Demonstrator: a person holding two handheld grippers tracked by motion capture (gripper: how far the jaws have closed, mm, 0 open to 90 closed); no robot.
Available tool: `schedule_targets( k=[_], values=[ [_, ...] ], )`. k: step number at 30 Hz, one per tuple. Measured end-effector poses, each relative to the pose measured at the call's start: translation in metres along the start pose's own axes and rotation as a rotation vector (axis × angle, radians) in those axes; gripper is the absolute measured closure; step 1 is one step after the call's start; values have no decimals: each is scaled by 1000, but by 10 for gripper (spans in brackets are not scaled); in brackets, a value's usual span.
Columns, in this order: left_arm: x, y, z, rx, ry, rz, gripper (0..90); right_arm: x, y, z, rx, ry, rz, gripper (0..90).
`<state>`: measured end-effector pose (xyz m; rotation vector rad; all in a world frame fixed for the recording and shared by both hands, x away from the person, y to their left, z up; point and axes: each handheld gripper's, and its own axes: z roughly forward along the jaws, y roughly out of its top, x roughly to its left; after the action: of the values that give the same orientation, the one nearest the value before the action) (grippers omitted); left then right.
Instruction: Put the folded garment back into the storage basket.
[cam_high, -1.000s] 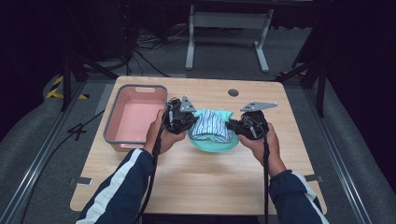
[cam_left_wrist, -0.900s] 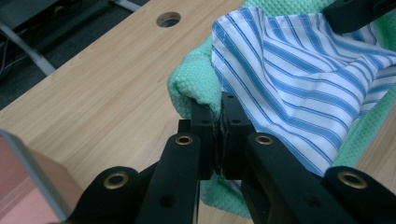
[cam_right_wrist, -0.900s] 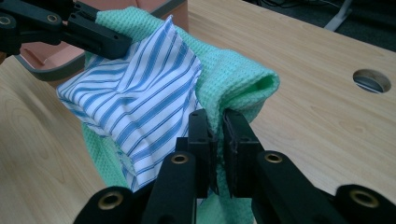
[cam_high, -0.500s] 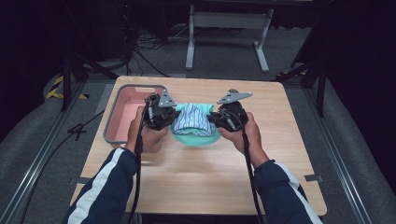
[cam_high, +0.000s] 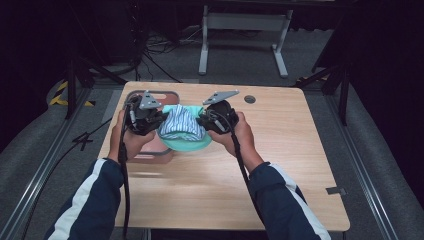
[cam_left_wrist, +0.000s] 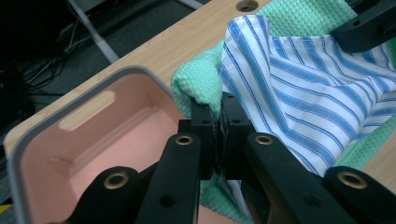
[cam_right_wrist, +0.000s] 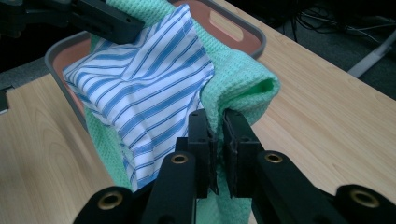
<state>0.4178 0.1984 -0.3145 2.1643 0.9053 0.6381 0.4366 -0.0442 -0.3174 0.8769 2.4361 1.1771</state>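
A folded stack of two cloths hangs in the air between both grippers: a blue-and-white striped cloth (cam_high: 181, 125) lies on a green waffle cloth (cam_high: 186, 143). My left gripper (cam_high: 156, 121) is shut on the stack's left edge, and the left gripper view has the striped cloth (cam_left_wrist: 303, 88) and green cloth (cam_left_wrist: 198, 84) pinched between the jaws. My right gripper (cam_high: 202, 121) is shut on the right edge, clamping the green cloth (cam_right_wrist: 238, 84) beside the striped cloth (cam_right_wrist: 149, 93). The stack hangs partly over the pink bin (cam_high: 150, 155).
The pink bin with a grey rim (cam_left_wrist: 28, 140) stands on the wooden table (cam_high: 280, 150) at the left; its inside looks bare. A round cable hole (cam_high: 250, 99) sits near the table's far edge. Dark floor and a metal stand lie beyond the table.
Both grippers carried the cloth stack leftward and lifted it off the table; it now hangs partly above the pink bin instead of resting right of it.
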Motion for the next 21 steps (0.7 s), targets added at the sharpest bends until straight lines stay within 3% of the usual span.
schedule_targets(
  k=[4,10,13,21],
  values=[
    [11,-5,-7,16,26,2,865,10,12,16,-6,16,-1,822],
    [27,-11,-19,15,65,-11,865,31,26,39,-5,35,-38,822],
    [33,-17,-25,14,71,-43,865,37,32,47,-9,48,-44,822],
    [53,-35,-36,16,100,-75,865,46,49,67,-7,72,-46,822]
  ],
)
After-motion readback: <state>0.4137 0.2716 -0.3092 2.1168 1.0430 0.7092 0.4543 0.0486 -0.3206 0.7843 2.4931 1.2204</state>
